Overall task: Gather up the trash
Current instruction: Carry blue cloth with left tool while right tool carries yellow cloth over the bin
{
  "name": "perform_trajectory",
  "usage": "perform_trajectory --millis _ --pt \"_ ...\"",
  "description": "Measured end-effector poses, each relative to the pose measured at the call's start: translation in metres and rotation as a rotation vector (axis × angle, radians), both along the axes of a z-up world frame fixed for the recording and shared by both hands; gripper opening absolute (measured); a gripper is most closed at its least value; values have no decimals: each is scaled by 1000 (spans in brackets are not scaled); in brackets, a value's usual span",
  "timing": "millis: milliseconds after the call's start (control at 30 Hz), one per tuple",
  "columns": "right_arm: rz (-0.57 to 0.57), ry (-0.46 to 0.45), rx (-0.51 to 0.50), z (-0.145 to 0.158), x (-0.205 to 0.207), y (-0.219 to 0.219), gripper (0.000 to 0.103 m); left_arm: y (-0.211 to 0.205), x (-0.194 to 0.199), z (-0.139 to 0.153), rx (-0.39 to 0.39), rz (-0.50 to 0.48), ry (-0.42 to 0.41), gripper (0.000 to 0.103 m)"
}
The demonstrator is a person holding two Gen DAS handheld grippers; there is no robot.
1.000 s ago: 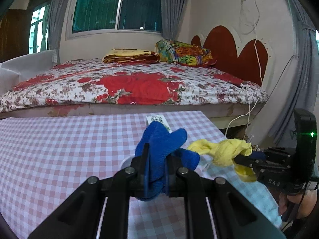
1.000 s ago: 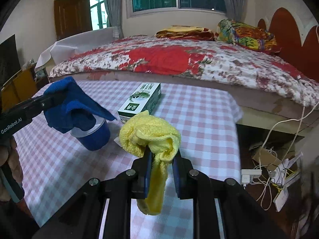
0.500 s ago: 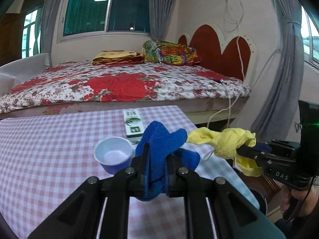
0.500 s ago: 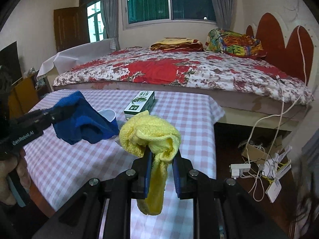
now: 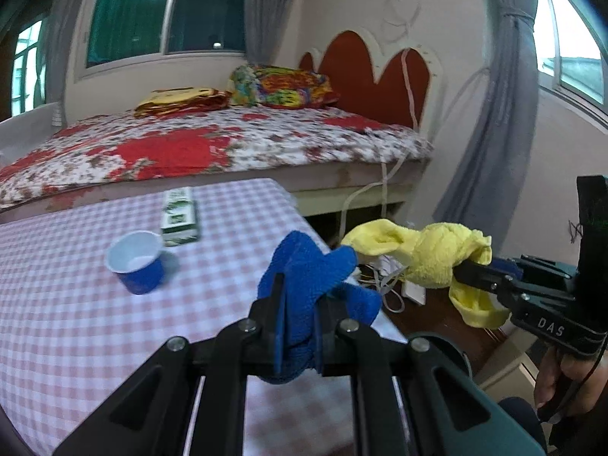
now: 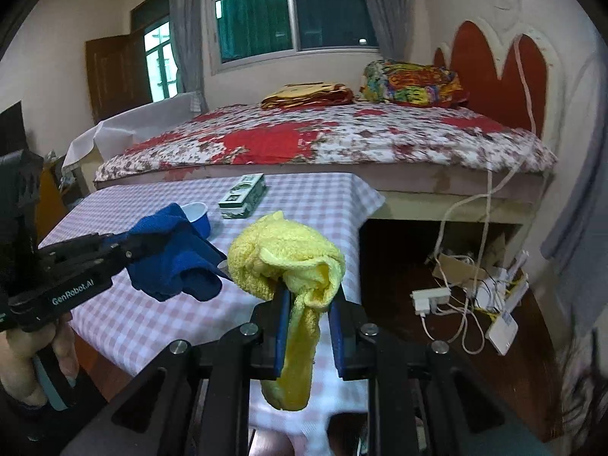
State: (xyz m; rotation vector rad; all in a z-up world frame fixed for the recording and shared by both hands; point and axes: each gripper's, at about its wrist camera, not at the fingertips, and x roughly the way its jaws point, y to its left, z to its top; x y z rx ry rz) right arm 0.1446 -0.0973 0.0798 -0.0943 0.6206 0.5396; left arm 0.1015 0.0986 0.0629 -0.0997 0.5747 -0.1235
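Clearing table edge [image 5: 300, 209]: tongs [image 5: 298, 304] gripping blue cloth [image 5: 311, 266].

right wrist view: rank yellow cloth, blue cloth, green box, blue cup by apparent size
1. yellow cloth, nearest the lens, so inflated
2. blue cloth, close behind
3. green box
4. blue cup, partly hidden by the blue cloth

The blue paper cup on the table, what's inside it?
The blue paper cup stands upright on the checkered tablecloth, beside the green box. In the left wrist view its white interior looks empty. In the right wrist view the blue cloth covers most of it.
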Motion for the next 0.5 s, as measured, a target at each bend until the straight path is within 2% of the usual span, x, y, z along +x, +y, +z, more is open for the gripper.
perform_trajectory --millis 500 --pt "-194 53 -28 -24 -32 -111 20 -101 8 -16 8 -206 49 13"
